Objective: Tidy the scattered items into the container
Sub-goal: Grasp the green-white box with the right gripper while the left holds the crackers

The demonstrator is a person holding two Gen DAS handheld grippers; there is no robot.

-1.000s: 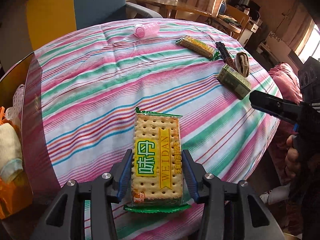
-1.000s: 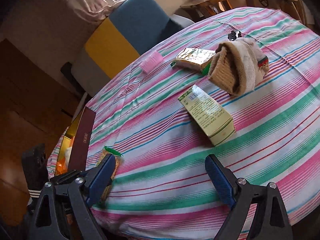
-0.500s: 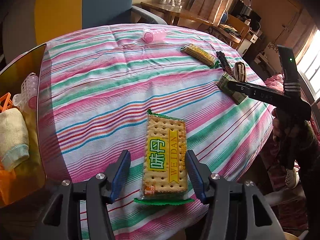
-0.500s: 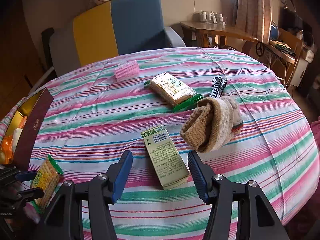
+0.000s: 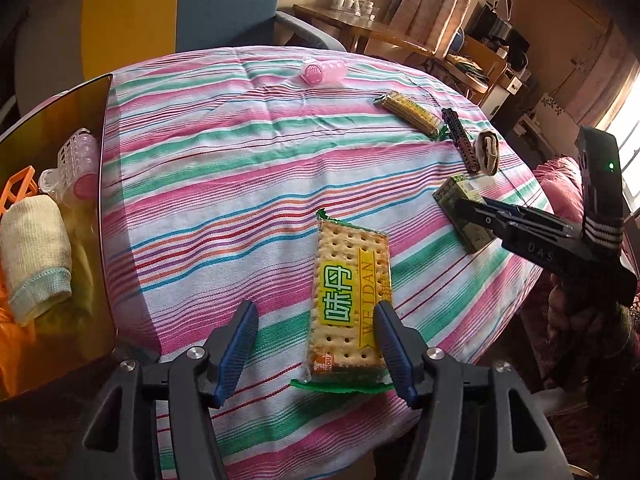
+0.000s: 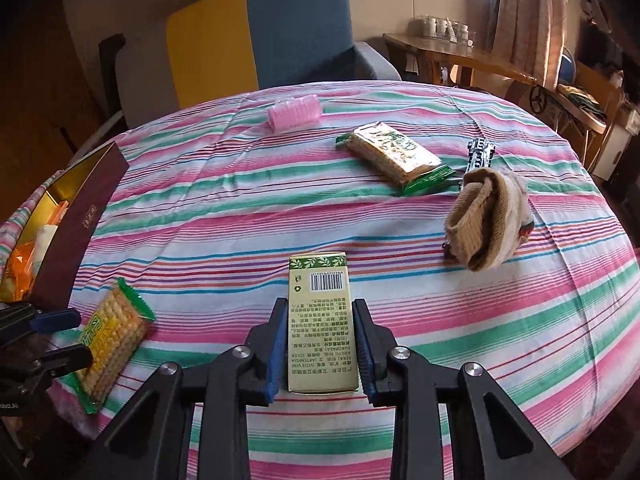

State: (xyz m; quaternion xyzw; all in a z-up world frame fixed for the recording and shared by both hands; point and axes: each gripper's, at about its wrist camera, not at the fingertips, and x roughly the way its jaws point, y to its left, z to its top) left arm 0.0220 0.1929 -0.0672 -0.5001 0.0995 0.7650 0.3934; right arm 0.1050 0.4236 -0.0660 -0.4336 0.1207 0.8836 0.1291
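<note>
Right gripper [image 6: 319,344] has its jaws closed against both long sides of the green carton [image 6: 322,322], which lies flat on the striped tablecloth [image 6: 500,320] near the table's front edge. Left gripper [image 5: 314,354] is spread wide, holding nothing; the cracker pack [image 5: 348,302] lies flat on the cloth, offset toward its right finger, which overlaps the pack's edge; left finger well clear. Container [image 5: 105,184] sits at the table's left edge, gold-lined, maroon outside, already holding a rolled cream sock [image 5: 36,252], clear hair rollers [image 5: 76,160] and something orange. Mid-table right: brown rolled sock [image 6: 486,220], with a dark toy piece [image 6: 479,152] just behind it. Beside those, a second cracker pack [image 6: 394,156] in a green wrapper. Farthest: pink hair roller [image 6: 295,113] near the table's back edge. Blue and yellow armchair [image 6: 280,32] behind the table.
</note>
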